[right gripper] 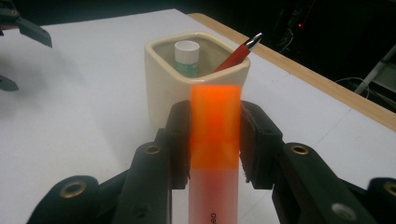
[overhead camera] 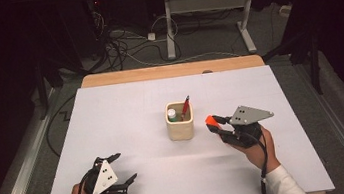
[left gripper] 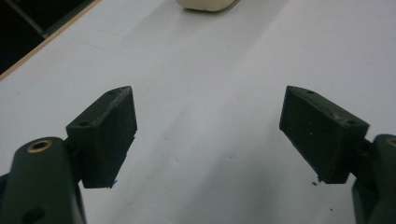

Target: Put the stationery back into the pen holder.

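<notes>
Right gripper [right gripper: 215,140] clamps orange marker [right gripper: 215,126] beside cup [right gripper: 163,88]; open tabletop [overhead camera: 126,113] left.

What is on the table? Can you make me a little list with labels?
cup: cream, square, mid-table
in cup: red pen, white-capped tube
right gripper: shut on orange marker, just right of the cup in the high view
left gripper: open, nothing between its jaws, near the table's front-left
table: white top, wooden edge at the back
</notes>
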A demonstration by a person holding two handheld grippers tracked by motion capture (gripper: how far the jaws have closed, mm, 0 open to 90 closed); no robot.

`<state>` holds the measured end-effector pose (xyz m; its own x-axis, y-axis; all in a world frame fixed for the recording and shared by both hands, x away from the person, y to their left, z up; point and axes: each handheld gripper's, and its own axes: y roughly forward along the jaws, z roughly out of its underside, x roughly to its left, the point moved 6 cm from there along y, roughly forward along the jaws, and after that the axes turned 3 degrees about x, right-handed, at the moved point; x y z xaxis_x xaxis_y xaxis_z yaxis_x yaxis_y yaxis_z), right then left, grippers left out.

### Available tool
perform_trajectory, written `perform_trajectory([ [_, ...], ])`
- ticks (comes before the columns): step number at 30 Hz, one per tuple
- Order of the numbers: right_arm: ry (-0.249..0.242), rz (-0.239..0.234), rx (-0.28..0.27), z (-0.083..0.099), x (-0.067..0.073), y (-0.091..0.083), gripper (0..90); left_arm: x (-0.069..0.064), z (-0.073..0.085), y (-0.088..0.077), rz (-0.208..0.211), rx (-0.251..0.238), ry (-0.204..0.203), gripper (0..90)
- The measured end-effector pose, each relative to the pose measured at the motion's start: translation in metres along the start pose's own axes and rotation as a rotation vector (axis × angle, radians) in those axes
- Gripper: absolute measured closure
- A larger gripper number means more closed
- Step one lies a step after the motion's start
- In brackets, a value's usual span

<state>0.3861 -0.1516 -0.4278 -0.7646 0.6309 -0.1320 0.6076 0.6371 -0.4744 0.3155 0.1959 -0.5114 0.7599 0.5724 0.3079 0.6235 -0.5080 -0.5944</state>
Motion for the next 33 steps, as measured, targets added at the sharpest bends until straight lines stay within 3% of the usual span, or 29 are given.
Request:
perform_trajectory([
  [14, -0.018, -0.005, -0.084, -0.015, 0.000, 0.004, 66.9, 0.000, 0.001, 0.001, -0.002, 0.003, 0.001, 18.4],
  [16, -0.040, -0.029, -0.118, -0.019, 0.001, 0.003, 66.8, 0.000, 0.001, 0.001, -0.004, 0.003, 0.000, 18.4],
  [33, -0.031, 0.001, -0.179, -0.058, -0.009, 0.014, 66.8, 0.001, 0.002, 0.002, -0.002, 0.005, -0.002, 18.4],
])
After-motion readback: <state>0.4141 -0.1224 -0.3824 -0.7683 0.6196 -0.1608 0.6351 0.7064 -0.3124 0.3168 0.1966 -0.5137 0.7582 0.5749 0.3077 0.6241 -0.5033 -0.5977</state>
